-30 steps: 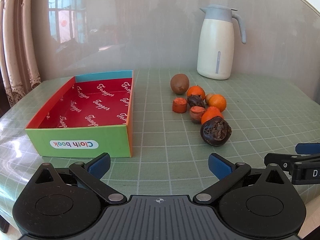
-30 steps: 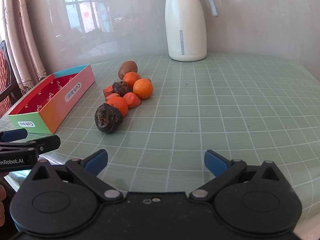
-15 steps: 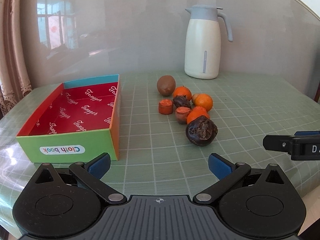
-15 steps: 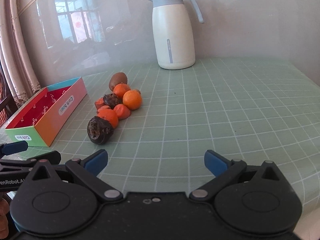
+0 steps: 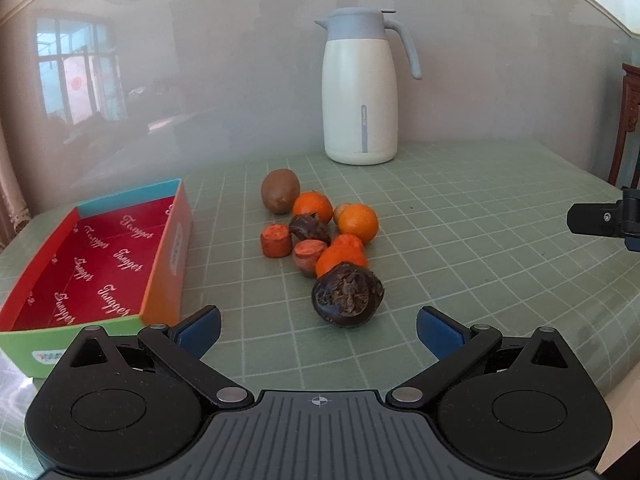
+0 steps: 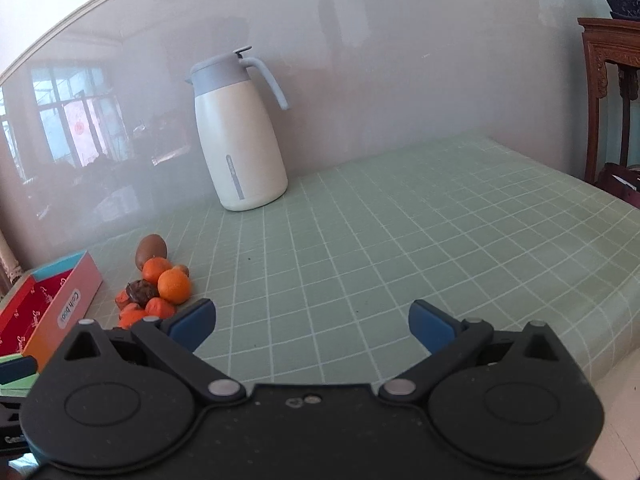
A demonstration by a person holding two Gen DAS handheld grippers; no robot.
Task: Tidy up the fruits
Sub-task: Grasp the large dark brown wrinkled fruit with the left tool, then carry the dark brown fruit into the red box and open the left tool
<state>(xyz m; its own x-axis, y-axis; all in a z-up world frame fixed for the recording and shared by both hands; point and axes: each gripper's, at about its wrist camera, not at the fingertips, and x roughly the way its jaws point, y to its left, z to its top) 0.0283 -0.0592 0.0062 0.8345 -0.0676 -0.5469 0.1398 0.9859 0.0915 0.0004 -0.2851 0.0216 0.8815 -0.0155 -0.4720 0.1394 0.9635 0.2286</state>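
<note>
A heap of fruit lies on the green checked table: a brown kiwi [image 5: 280, 191], several oranges [image 5: 357, 223], two cut orange pieces [image 5: 275, 240] and a dark wrinkled fruit [image 5: 347, 294] nearest me. Left of the heap stands an empty box [image 5: 94, 256] with a red printed floor. My left gripper [image 5: 318, 330] is open, just short of the dark fruit, holding nothing. My right gripper [image 6: 312, 326] is open and empty over bare table, with the fruit heap [image 6: 160, 288] to its left. Its black tip [image 5: 600, 220] shows at the right edge of the left wrist view.
A white jug with a grey lid and handle [image 5: 360, 88] stands at the back against the wall. A wooden stand [image 6: 608, 92] is beyond the table's right end. The table edge [image 6: 600, 352] runs close on the right.
Both grippers have moved forward and swung right. The dark fruit is now close in front of the left gripper. The right gripper has lifted and tilted, the fruit sliding to its lower left.
</note>
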